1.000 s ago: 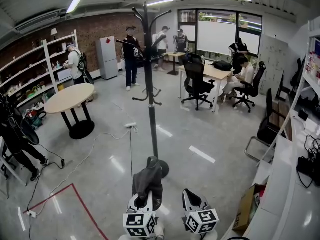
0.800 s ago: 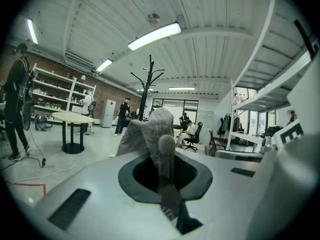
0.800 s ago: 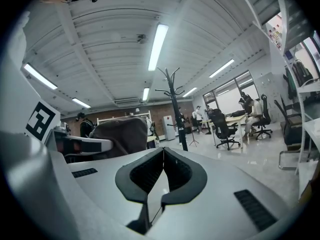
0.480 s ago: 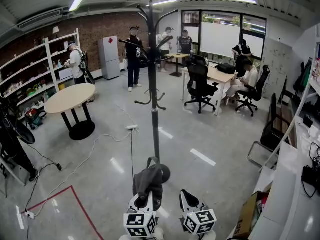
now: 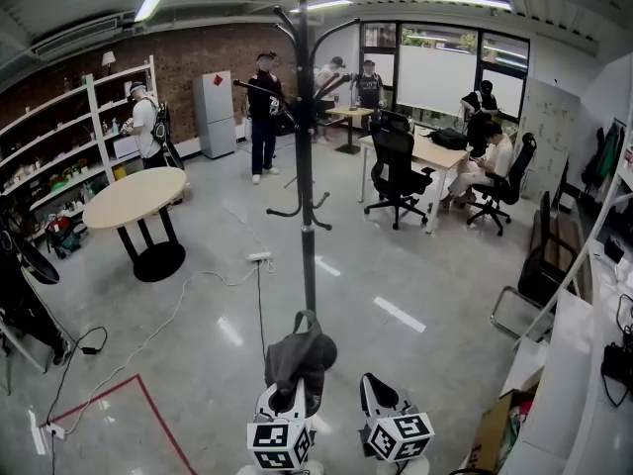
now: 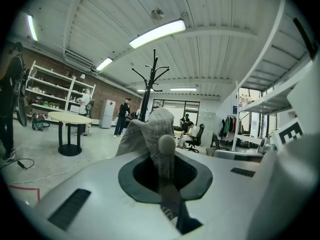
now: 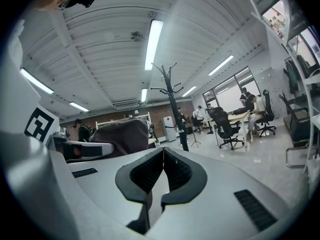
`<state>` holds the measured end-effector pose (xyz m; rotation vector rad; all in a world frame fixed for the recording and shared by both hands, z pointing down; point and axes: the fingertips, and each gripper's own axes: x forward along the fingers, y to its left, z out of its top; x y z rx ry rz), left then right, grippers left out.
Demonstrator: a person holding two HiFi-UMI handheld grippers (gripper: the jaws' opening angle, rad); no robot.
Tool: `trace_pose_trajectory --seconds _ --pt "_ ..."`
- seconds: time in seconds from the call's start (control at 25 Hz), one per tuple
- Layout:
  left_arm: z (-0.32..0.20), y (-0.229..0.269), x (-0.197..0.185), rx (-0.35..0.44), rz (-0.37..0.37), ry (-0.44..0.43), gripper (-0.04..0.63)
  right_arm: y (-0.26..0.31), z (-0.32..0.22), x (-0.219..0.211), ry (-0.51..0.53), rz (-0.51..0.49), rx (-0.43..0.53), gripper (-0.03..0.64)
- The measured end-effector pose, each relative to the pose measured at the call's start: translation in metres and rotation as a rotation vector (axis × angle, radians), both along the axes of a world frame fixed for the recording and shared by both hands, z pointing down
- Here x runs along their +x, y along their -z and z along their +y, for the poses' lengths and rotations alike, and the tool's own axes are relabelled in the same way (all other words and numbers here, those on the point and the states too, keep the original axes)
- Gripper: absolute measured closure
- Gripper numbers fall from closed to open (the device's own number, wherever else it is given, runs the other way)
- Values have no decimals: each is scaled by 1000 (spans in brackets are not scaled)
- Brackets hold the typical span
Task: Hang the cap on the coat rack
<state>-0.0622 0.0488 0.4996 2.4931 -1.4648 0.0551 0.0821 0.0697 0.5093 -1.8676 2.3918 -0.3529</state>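
A dark grey cap point(image 5: 295, 356) hangs from my left gripper point(image 5: 285, 401), which is shut on its fabric; in the left gripper view the cap point(image 6: 150, 136) rises between the jaws of the left gripper point(image 6: 165, 149). The black coat rack point(image 5: 306, 156) stands straight ahead on the floor, its hooks high above and its base just beyond the cap. It shows in the left gripper view as the coat rack point(image 6: 148, 86) and in the right gripper view as the coat rack point(image 7: 175, 104). My right gripper point(image 5: 381, 401) is beside the left one, shut with nothing in it point(image 7: 161, 156). The cap point(image 7: 120, 136) appears to its left.
A round table point(image 5: 136, 198) stands at the left, shelves point(image 5: 59, 146) behind it. Cables and a power strip point(image 5: 259, 256) lie on the floor. Desks with office chairs point(image 5: 396, 171) and seated people are at the back right. Several people stand at the back. A cardboard box point(image 5: 495, 428) sits at lower right.
The view has drifted a little: the coat rack sits slightly further right and nearer in the frame. Both grippers keep their places and the cap stays held.
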Motion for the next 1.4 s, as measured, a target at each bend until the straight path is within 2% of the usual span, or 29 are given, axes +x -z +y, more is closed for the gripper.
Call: trace_pose_trajectory --seconds 0.64,0.92,1.08,1.4 --pt "-83 -4 2 20 8 -31 577 -9 -80 -16 19 -5 -5 606" --pt "-108 -4 -4 17 26 -46 577 -20 -94 -23 18 -13 -44 606" --pt "-118 -5 0 0 53 -48 577 -24 -102 -13 -6 6 -62 606" --pt "-140 -10 -2 -4 36 -57 577 -23 -121 -10 -27 6 -57 606"
